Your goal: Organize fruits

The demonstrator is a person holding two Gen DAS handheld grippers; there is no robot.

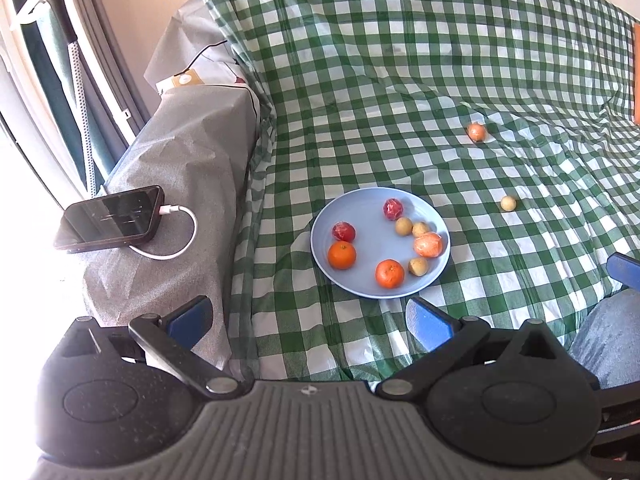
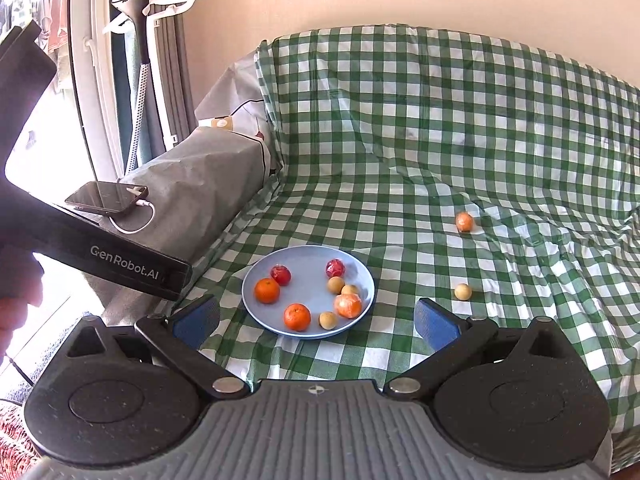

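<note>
pale blue plate (image 1: 320, 240) bearing wrapped and bare fruits; left gripper (image 1: 308, 318) and right gripper (image 2: 316, 320) spread wide, grasping nothing.

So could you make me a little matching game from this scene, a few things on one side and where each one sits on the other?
Things:
1. phone
2. blue plate
3. small yellow-green fruit off the plate
4. garment steamer

Places:
A. alone on the green checked cloth, right of the plate
B. by the window, at the far left
C. on the grey covered armrest, cable plugged in
D. on the checked cloth, holding oranges and other fruit

Pairs: 1-C, 2-D, 3-A, 4-B
</note>
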